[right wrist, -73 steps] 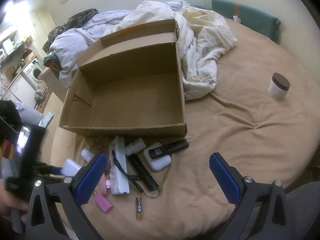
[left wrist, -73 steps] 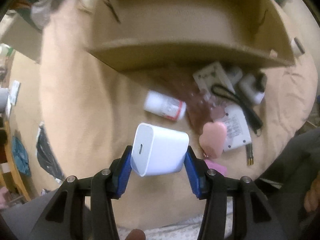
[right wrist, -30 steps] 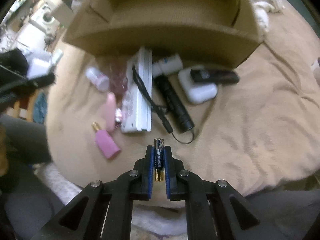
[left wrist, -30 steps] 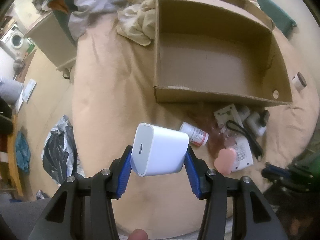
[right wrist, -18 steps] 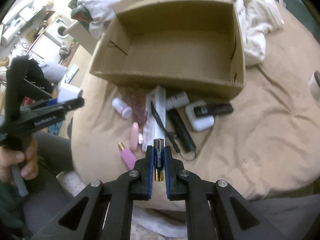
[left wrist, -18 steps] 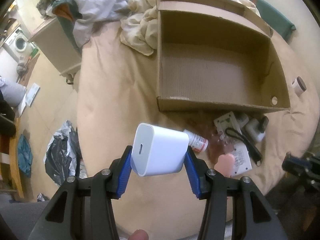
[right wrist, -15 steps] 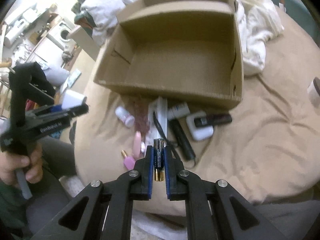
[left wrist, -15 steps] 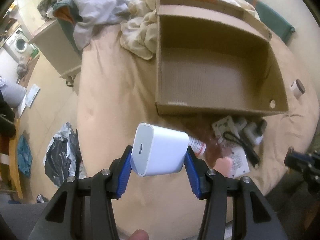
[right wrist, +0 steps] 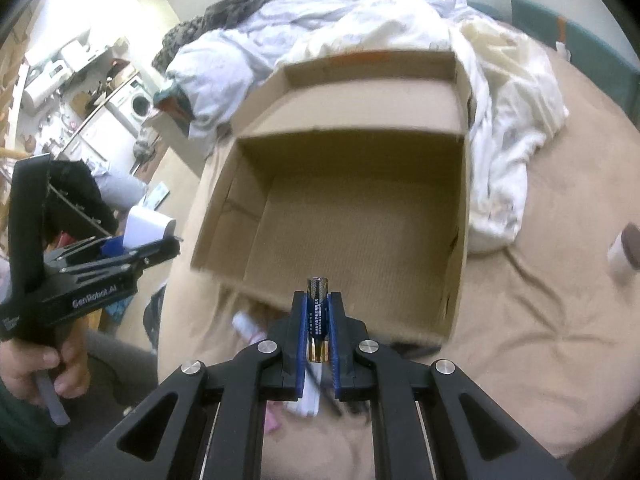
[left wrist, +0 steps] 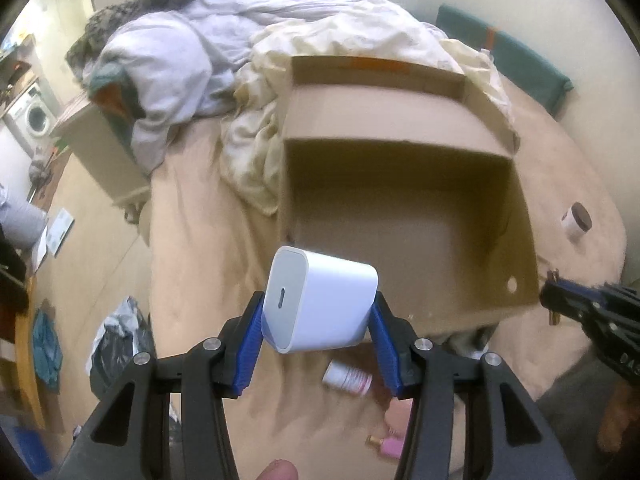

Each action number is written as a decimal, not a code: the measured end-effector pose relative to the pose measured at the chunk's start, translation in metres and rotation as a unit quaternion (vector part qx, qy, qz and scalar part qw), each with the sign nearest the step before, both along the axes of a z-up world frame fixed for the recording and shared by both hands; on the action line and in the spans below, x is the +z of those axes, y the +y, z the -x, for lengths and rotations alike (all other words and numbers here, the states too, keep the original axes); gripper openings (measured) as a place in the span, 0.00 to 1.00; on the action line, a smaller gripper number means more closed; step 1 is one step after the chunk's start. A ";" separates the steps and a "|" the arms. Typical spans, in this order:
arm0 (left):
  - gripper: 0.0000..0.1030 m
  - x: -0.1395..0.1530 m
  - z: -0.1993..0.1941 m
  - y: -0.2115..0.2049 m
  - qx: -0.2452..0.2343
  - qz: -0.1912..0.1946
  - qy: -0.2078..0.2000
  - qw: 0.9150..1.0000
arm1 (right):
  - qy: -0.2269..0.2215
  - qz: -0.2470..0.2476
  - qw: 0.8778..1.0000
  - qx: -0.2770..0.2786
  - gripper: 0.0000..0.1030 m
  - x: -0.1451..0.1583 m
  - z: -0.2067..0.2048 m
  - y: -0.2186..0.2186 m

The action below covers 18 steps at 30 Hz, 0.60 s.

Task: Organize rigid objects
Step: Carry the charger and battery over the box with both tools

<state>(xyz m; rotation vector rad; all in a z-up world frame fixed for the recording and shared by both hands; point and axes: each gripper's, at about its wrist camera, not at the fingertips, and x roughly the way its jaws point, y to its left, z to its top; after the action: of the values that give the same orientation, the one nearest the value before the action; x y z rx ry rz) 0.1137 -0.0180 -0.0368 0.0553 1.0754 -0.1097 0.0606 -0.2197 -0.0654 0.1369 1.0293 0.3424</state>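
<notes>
The left gripper (left wrist: 318, 314) pinched a white USB charger block (left wrist: 320, 306) between its blue pads, the oval port facing the camera. In the right wrist view the side of that tool read "GenRobot.AI" in pale letters, and a hand (right wrist: 38, 368) gripped its handle. The right gripper (right wrist: 317, 320) was pressed together on a small battery (right wrist: 317, 316), held upright with its metal tip above the pads; the fine white print on its dark label was too small to read. Both held things hung above the near edge of an open cardboard box (right wrist: 460, 240) resting on a tan bed (right wrist: 540, 340), its floor bare. Orange tape ran along its far flap. A white pill bottle (left wrist: 347, 378) with a pinkish label lay on the bed before the box, its text blurred. A small brown-lidded jar (left wrist: 576, 222) stood well right of the box. Rumpled bedding (left wrist: 320, 36) lay behind.
</notes>
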 end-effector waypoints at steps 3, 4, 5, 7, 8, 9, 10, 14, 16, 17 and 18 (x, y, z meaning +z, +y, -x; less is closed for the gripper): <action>0.45 -0.005 -0.019 -0.014 -0.010 -0.004 0.005 1.000 | -0.006 -0.005 1.000 -0.012 0.11 -0.002 -0.020 -0.005; 0.45 -0.009 -0.026 -0.020 -0.014 -0.008 0.005 1.000 | -0.005 -0.007 1.000 -0.016 0.11 -0.005 -0.029 -0.006; 0.45 -0.013 -0.031 -0.024 -0.017 -0.012 0.005 1.000 | -0.004 -0.006 1.000 -0.020 0.11 -0.008 -0.036 -0.008; 0.45 -0.024 -0.044 -0.034 -0.024 -0.024 0.007 0.999 | -0.001 -0.003 1.000 -0.026 0.11 -0.016 -0.048 -0.009; 0.45 -0.029 -0.048 -0.037 -0.026 -0.027 0.008 0.999 | 0.003 -0.003 1.000 -0.030 0.11 -0.021 -0.054 -0.010; 0.45 -0.034 -0.053 -0.040 -0.029 -0.031 0.009 0.999 | 0.007 0.000 0.999 -0.032 0.11 -0.028 -0.060 -0.011; 0.45 -0.040 -0.058 -0.042 -0.030 -0.037 0.011 0.999 | 0.012 0.003 0.999 -0.035 0.11 -0.033 -0.063 -0.012; 0.45 -0.065 -0.068 -0.051 -0.045 -0.048 0.013 0.998 | 0.036 0.012 0.999 -0.037 0.11 -0.056 -0.076 -0.013; 0.45 -0.077 -0.070 -0.053 -0.051 -0.050 0.019 0.997 | 0.045 0.022 0.998 -0.032 0.11 -0.066 -0.079 -0.010; 0.45 -0.084 -0.072 -0.054 -0.052 -0.050 0.027 0.997 | 0.050 0.029 0.998 -0.031 0.11 -0.071 -0.080 -0.009; 0.45 -0.088 -0.073 -0.055 -0.052 -0.047 0.032 0.997 | 0.056 0.031 0.997 -0.031 0.11 -0.076 -0.082 -0.008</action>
<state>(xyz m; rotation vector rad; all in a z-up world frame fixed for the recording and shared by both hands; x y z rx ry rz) 0.1862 -0.0731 -0.1251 0.1948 1.1412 -0.1559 0.1423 -0.2278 -0.1413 0.1323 1.1425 0.2474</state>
